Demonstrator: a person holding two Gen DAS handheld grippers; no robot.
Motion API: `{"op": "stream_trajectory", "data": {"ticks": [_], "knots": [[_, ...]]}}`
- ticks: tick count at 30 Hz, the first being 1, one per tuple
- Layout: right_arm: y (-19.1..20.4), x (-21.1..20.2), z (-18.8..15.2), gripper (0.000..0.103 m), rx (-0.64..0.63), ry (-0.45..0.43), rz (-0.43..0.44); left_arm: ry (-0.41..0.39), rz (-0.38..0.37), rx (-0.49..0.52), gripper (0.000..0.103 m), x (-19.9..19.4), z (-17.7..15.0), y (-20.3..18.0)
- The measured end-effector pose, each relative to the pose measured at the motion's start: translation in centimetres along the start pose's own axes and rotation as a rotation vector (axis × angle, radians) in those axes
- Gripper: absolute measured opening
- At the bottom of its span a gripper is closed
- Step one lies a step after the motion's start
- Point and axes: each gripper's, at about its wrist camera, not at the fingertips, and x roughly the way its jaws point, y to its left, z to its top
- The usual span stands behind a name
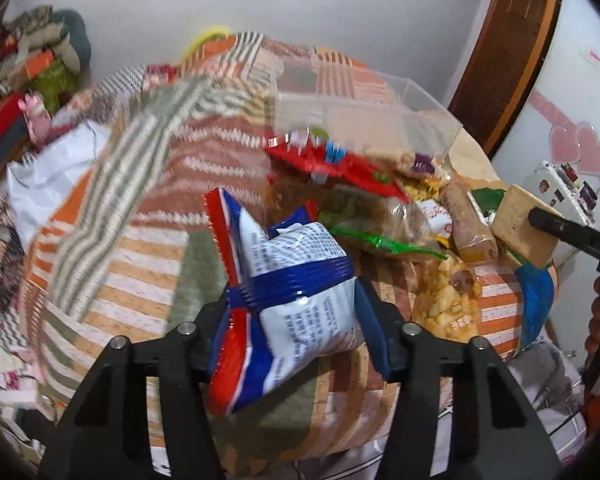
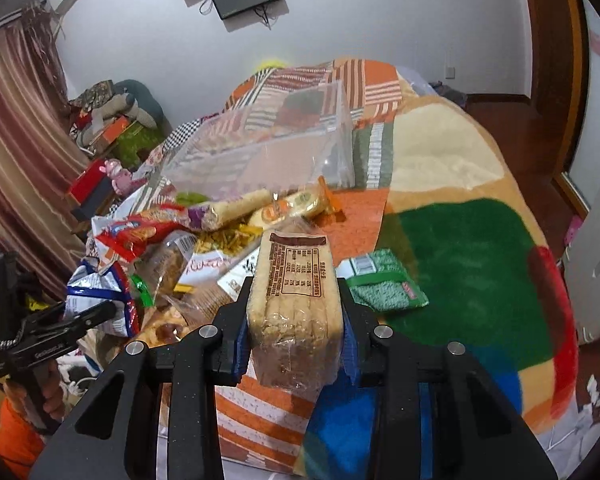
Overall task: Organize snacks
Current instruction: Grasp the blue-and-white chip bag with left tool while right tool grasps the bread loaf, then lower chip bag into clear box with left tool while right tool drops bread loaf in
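My left gripper is shut on a blue, white and red snack bag and holds it above the bed; it also shows at the left of the right wrist view. My right gripper is shut on a clear pack of tan biscuits, which also shows in the left wrist view. A heap of snacks lies on the bed between them, with a red bag on top. A clear plastic box stands behind the heap.
The bed carries an orange striped quilt and a multicoloured blanket. A green packet lies on the blanket. Boxes and clutter stand by the curtain at left. A wooden door frame is at right.
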Motion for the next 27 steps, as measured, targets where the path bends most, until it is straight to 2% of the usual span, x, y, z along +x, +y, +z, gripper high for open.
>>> {"op": "stream_trajectory", "data": {"ticks": [7,15,21,27], "knots": [[0.4,-1.1,1.3,0.033,-0.004,-0.054,0.012,-0.092,0.017,0.004,0.052,-3.7,1.7,0.2],[1.2,-2.1,3.8,0.033,-0.027,-0.136,0.032,-0.204,0.023,0.004,0.052,-6.7,5.3,0.0],[1.9,-2.2,5.6,0.033,-0.056,-0.193,0.047,-0.273,0.017,0.045,0.052,-6.1,8.6,-1.4],[2.6,-1.5,7.7,0.033,-0.079,-0.237,0.063,-0.285,-0.035,0.042,0.052,-3.7,12.3,-2.4]]}}
